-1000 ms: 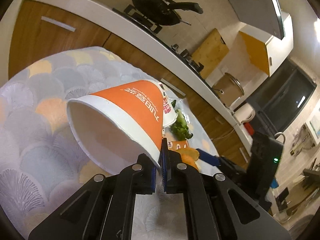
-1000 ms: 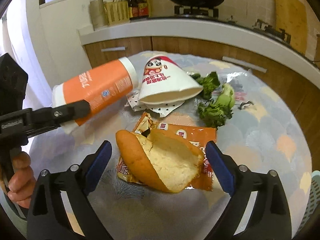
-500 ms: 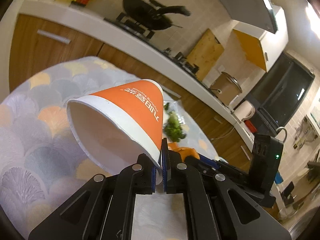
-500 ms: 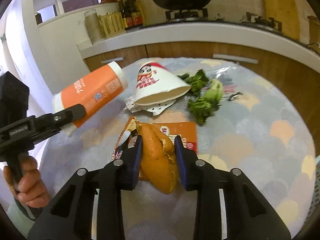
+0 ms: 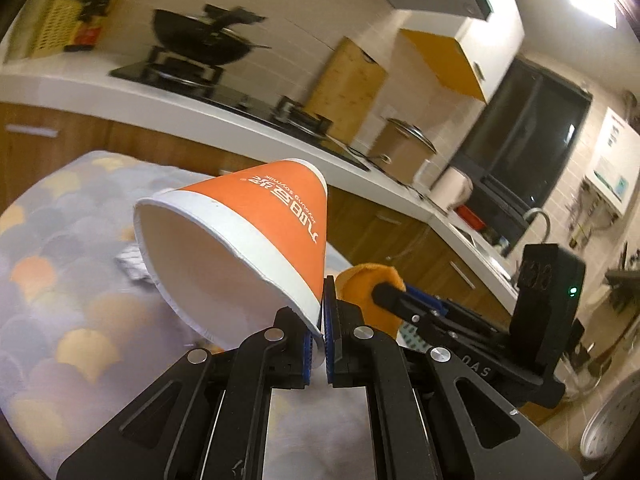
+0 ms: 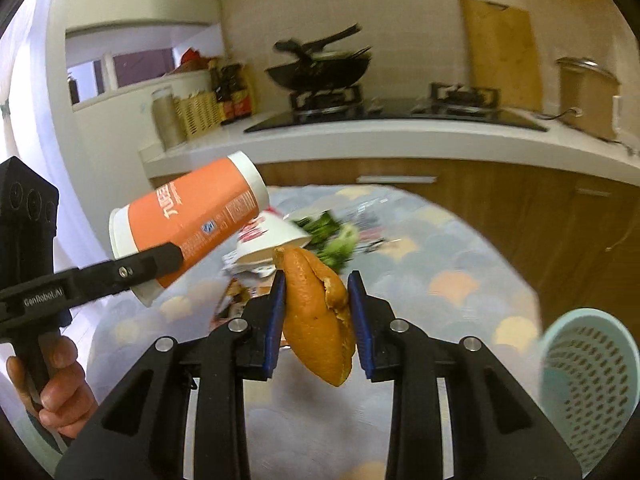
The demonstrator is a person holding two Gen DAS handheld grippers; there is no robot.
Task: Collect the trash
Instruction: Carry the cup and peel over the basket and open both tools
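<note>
My left gripper [image 5: 322,320] is shut on the rim of an orange paper cup [image 5: 248,240] and holds it tilted above the table; the cup also shows in the right wrist view [image 6: 188,232]. My right gripper [image 6: 318,304] is shut on a piece of bread [image 6: 320,320] and holds it lifted above the table; the bread also shows in the left wrist view [image 5: 366,280]. On the table lie a white paper cup on its side [image 6: 268,240], green vegetable scraps [image 6: 334,240] and an orange wrapper [image 6: 236,296].
A light-blue perforated basket [image 6: 588,384] stands at the right, beside the round table with a scale-pattern cloth [image 6: 460,272]. Behind runs a kitchen counter [image 6: 400,144] with a stove and wok [image 6: 320,72]. A crumpled paper [image 5: 130,264] lies on the cloth.
My right gripper closed on the bread and lifted it off the orange wrapper. My left gripper rose with the orange cup still in it.
</note>
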